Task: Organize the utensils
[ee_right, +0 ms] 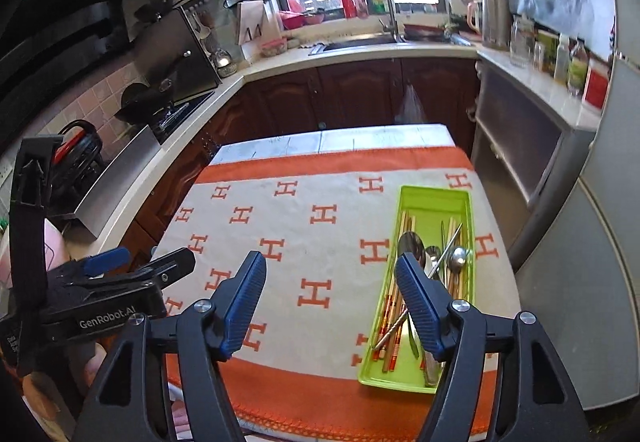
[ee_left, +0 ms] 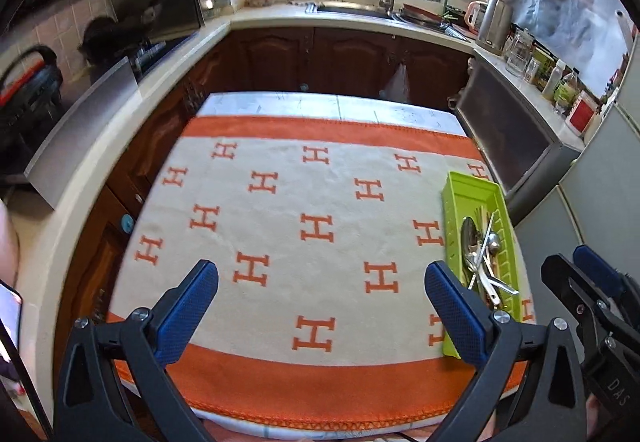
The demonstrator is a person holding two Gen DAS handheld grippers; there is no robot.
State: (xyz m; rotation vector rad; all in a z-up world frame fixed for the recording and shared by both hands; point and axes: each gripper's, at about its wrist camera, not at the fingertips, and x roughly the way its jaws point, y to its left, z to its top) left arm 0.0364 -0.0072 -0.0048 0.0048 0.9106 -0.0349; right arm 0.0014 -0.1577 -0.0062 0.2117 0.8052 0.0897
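With spoons (ee_right: 434,260) and chopsticks (ee_right: 394,316) all in the tray (ee_right: 436,195) at the cloth's (ee_right: 320,242) 4 o'clock, both left gripper (ee_left: 322,306) and right gripper (ee_right: 330,302) hang released and empty, so sorting looks done.

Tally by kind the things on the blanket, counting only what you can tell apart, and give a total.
Tray: 1
Spoons: 3
Chopsticks: several, tangled, no sure count
Total: 4 countable things, plus the chopsticks
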